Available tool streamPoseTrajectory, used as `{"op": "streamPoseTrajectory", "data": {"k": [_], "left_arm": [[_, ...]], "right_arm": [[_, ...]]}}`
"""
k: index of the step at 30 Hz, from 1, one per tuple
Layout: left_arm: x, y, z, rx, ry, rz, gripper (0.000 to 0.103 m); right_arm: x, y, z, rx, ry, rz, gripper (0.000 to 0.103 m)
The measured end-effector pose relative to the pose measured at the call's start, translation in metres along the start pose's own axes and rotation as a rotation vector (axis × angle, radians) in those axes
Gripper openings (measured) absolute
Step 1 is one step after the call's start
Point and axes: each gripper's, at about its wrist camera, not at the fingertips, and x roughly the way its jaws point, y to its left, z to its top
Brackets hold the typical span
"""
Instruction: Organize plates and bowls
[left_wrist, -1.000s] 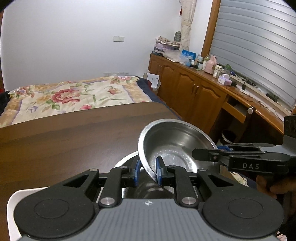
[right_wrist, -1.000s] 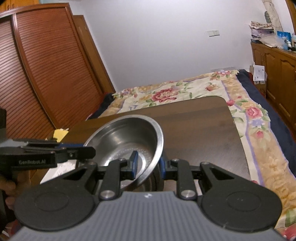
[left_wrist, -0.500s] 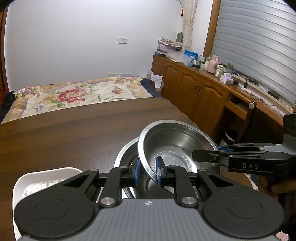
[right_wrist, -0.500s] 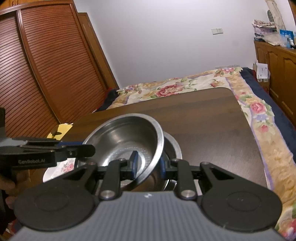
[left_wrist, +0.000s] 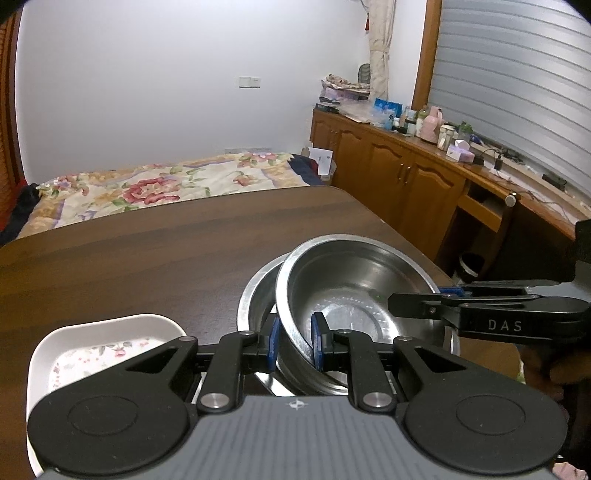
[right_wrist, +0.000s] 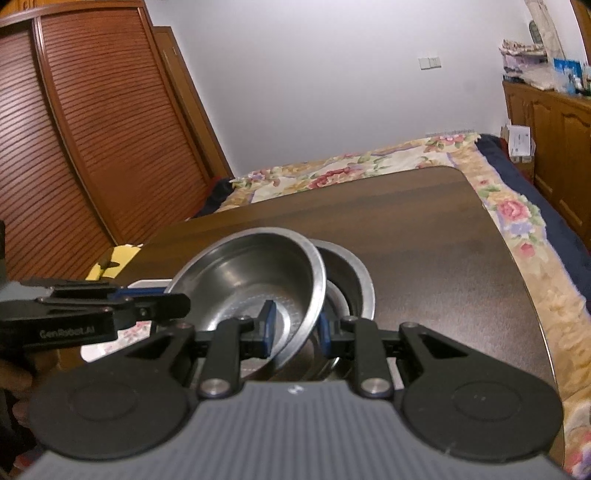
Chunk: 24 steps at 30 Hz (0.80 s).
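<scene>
Our left gripper (left_wrist: 294, 343) pinches the near rim of the top steel bowl (left_wrist: 354, 291), w/ one blue pad (left_wrist: 275, 341) outside the wall and one inside. Our right gripper (right_wrist: 293, 330) pinches the same bowl (right_wrist: 255, 280) on its other side, one blue pad (right_wrist: 269, 325) inside the wall and one outside. So both grippers are closed narrow on that rim, & we hold the bowl between them.

The top bowl is tilted and sits partly inside a 2nd steel bowl (left_wrist: 258, 295) under it. It is not lined up w/ it; the lower bowl's rim (right_wrist: 360, 277) pokes out on one side. We can't tell if the two bowls touch at the bottom.

Just left of the bowls, in the left view, there's a white dish (left_wrist: 88, 343) w/ small pink flowers inside. It rests on the bench (left_wrist: 147, 266), which is dark brown wood. The lower bowl rests on the bench too, near its right edge.

Past the bench we see a bed (left_wrist: 159, 184) w/ a flowery cover. On the right are wood cabinets (left_wrist: 399, 177) w/ bottles and boxes on top. In the right view, brown slatted doors (right_wrist: 92, 129) stand on the left.
</scene>
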Motion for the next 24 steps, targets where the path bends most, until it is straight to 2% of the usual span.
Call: {"op": "streamPoseTrajectory", "data": {"k": [5, 11, 24], "left_arm": [[0.004, -0.006, -0.005, 0.033, -0.006, 0.037, 0.020], [0.009, -0.005, -0.011, 0.033, 0.000, 0.045, 0.020], [0.015, -0.010, -0.014, 0.040, -0.006, 0.048, 0.020]], "right_arm": [[0.003, 0.009, -0.005, -0.067, -0.023, -0.044, 0.026], [0.005, 0.010, -0.007, -0.113, -0.037, -0.086, 0.026], [0.009, 0.013, -0.007, -0.180, -0.049, -0.113, 0.026]]}}
